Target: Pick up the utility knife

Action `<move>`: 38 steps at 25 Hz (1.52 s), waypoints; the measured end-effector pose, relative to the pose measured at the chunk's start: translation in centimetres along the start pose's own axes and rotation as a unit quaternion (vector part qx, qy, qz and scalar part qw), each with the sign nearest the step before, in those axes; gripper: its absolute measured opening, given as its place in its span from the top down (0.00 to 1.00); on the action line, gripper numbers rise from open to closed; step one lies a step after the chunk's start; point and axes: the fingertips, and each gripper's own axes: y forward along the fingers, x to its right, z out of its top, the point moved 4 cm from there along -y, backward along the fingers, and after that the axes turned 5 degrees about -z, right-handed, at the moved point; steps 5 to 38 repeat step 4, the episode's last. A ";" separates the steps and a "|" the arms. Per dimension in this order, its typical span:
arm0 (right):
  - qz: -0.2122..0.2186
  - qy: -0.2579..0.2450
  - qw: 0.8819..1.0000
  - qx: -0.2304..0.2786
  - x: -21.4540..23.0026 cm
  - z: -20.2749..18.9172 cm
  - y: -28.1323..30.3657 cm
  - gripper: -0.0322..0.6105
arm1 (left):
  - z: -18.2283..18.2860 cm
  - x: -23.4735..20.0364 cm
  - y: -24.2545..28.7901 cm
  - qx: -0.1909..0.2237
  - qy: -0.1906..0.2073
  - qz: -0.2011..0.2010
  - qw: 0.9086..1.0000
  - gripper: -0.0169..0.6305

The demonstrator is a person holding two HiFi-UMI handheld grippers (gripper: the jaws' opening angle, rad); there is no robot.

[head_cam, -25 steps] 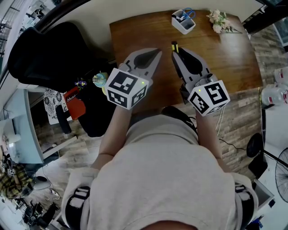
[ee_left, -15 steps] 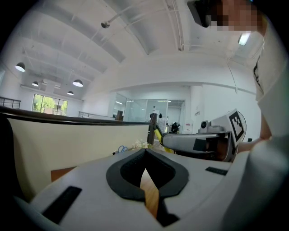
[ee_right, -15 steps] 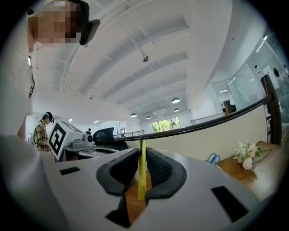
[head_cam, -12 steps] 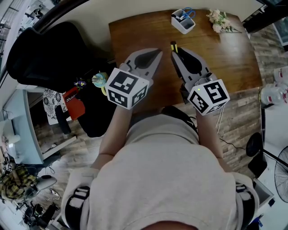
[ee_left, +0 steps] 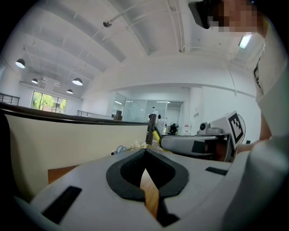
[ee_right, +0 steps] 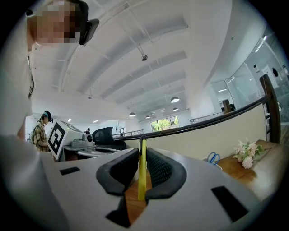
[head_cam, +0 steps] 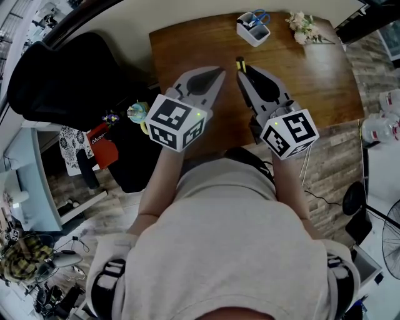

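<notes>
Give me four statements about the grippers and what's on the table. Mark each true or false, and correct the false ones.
1. The right gripper is shut on the yellow utility knife. True.
2. The left gripper has its jaws wide apart. False: they are together, with nothing between them.
3. Blue-handled scissors stand in the white holder. True.
4. The flowers lie at the near edge of the wooden table. False: they lie at its far edge, to the right of the white holder.
</notes>
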 end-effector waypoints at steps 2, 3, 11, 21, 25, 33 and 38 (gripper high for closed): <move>0.001 0.004 1.000 0.001 0.1 0.0 0.0 0.84 | 0.0 0.0 0.1 -0.001 0.000 -0.002 1.000 0.95; 0.002 0.006 1.000 0.002 0.1 0.0 0.0 0.84 | -0.1 0.0 0.2 -0.001 0.000 -0.002 1.000 0.95; 0.003 0.008 1.000 0.003 0.2 0.0 0.1 0.84 | -0.1 0.0 0.2 -0.001 0.000 -0.003 1.000 0.95; 0.003 0.008 1.000 0.003 0.2 0.0 0.1 0.84 | -0.1 0.0 0.2 -0.001 0.000 -0.003 1.000 0.95; 0.003 0.008 1.000 0.003 0.2 0.0 0.1 0.84 | -0.1 0.0 0.2 -0.001 0.000 -0.003 1.000 0.95; 0.003 0.008 1.000 0.003 0.2 0.0 0.1 0.84 | -0.1 0.0 0.2 -0.001 0.000 -0.003 1.000 0.95; 0.003 0.008 1.000 0.003 0.2 0.0 0.1 0.84 | -0.1 0.0 0.2 -0.001 0.000 -0.003 1.000 0.95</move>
